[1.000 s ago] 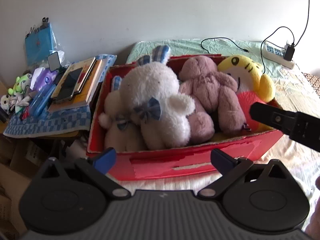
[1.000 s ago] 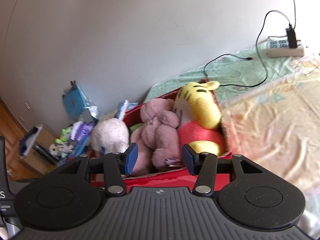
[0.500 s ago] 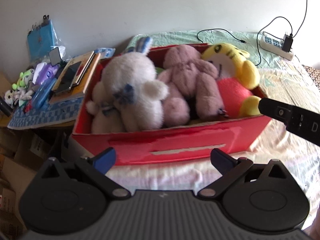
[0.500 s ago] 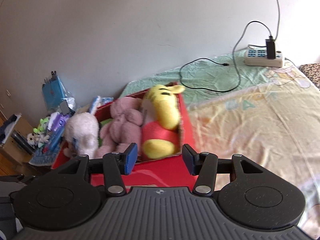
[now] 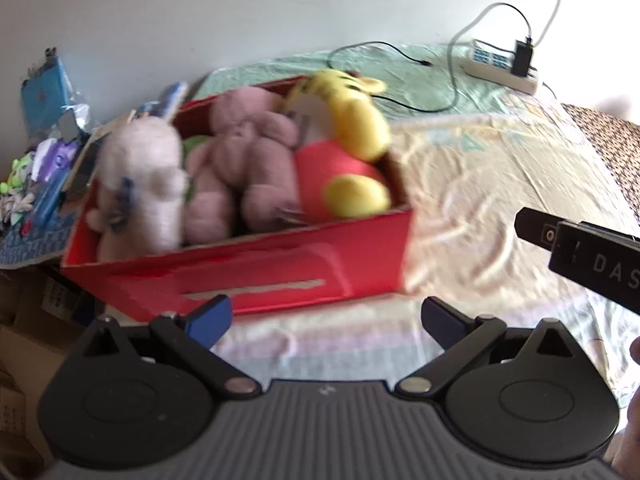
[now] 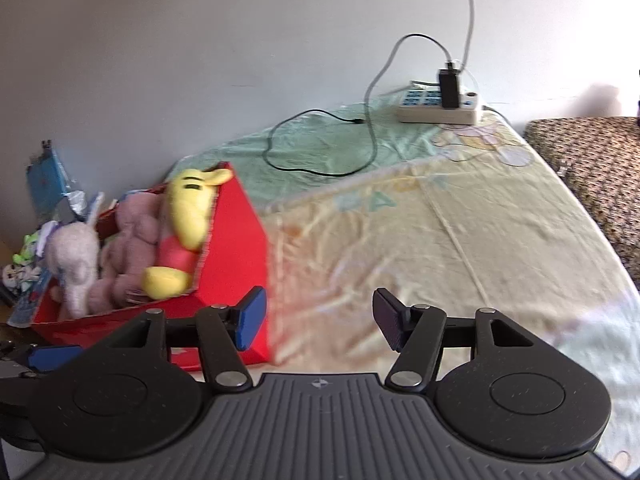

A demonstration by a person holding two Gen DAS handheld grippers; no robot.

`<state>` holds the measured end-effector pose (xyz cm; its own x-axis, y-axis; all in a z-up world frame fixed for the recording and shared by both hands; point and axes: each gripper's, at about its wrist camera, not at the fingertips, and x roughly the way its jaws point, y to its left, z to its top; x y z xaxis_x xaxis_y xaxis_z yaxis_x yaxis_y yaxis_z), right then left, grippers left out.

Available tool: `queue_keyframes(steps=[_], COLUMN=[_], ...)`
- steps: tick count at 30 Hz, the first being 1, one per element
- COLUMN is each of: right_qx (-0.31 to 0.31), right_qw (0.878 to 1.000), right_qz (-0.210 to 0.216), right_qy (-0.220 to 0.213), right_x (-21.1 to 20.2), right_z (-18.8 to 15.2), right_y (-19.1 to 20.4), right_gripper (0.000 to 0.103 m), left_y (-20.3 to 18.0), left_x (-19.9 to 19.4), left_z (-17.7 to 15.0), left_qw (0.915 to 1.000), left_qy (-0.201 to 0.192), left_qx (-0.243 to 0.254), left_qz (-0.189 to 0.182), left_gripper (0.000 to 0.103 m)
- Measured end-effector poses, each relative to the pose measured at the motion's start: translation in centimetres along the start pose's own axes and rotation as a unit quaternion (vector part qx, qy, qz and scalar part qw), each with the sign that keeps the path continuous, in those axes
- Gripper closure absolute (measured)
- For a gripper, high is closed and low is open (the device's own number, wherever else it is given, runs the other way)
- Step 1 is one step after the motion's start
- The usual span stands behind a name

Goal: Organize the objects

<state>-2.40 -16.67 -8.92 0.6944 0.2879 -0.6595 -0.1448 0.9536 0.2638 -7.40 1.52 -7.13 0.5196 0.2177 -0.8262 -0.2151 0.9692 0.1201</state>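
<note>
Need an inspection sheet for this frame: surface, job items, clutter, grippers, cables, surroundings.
Surface: bed sheet, wrinkled, mostly bare.
Job's things: red box on the bed, holding white bunny, pink plush and yellow tiger.
Clutter: small toys and books left of the box, blurred.
Grippers: left gripper and right gripper open, empty.
Cables: power strip with black charger; black cable loose on the sheet.
Surroundings: plain wall.

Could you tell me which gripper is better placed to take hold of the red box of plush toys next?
Left, probably. The left gripper is open and faces the red box's long front wall. The right gripper, also open, points mostly at the bed sheet beside the box.
</note>
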Motion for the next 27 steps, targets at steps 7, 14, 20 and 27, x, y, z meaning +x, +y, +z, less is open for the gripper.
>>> queue_keyframes(steps=[7, 14, 20, 27], right_qx=[0.006, 0.008, 0.004, -0.014], right_qw=[0.999, 0.997, 0.997, 0.998], right_qz=[-0.042, -0.065, -0.066, -0.048], right_qy=[0.019, 0.034, 0.039, 0.04], right_x=[0.1, 0.2, 0.3, 0.5], right_z=[-0.3, -0.7, -0.5, 0.1], right_y=[-2.8, -4.4, -4.2, -2.1], right_gripper=[0.034, 0.028, 0.025, 0.024], left_y=[-3.4, -5.6, -5.5, -3.5], left_x=[1.2, 1.5, 0.7, 0.1], left_z=[-0.3, -0.6, -0.6, -0.2], left_qw=[0.9996, 0.9991, 0.9996, 0.9999], left_qy=[0.024, 0.03, 0.019, 0.006], left_qx=[0.008, 0.024, 0.022, 0.003], left_qz=[-0.013, -0.017, -0.006, 0.012], left_gripper=[0.002, 0.002, 0.002, 0.002])
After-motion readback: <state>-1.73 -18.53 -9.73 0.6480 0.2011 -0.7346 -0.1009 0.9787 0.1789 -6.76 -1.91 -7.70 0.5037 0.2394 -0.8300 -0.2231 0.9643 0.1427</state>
